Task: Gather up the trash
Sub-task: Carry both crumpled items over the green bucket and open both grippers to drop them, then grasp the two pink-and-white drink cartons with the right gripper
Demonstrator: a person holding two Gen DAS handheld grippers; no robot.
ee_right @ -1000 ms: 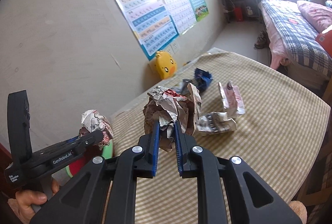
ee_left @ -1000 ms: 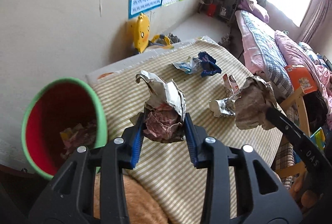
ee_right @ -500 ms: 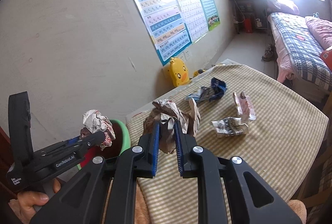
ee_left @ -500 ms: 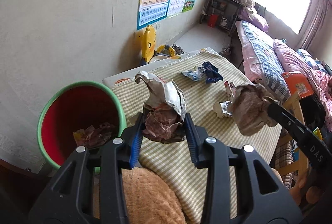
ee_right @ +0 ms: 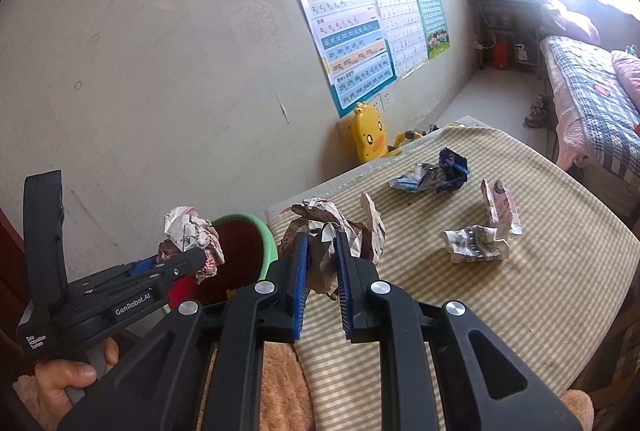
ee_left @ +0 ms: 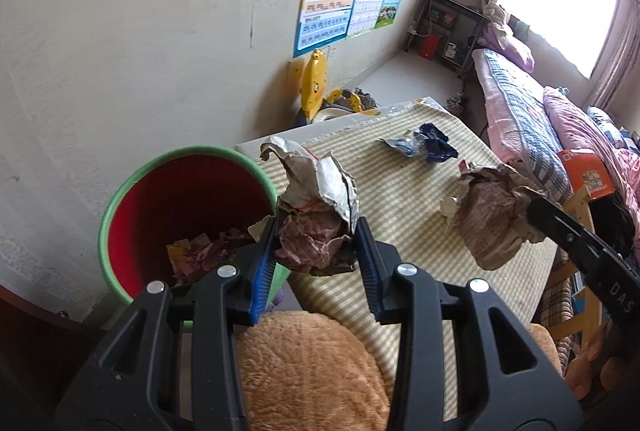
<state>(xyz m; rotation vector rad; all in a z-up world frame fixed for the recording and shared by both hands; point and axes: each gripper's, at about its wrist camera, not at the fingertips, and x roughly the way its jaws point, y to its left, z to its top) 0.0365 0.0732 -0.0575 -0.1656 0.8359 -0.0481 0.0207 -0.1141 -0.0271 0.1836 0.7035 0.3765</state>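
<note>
Both grippers loaded. Left gripper [ee_left: 316,247] fingers are closed partway around a crumpled grey-and-pink paper wad [ee_left: 316,215], held in the air beside the rim of the green-rimmed red plastic bin [ee_left: 176,207]; judged ready for dropping, not yet over the opening. Right gripper [ee_right: 322,263] fingers are pinched narrowly on a crumpled brown paper wad [ee_right: 328,231] above the striped cloth-covered bench [ee_right: 540,291], probably waiting its turn. Bin already holds scraps. Left on the bench: blue-and-silver foil wrappers [ee_right: 434,173], a pink torn packet [ee_right: 502,207], a black-and-white printed paper ball [ee_right: 474,243].
</note>
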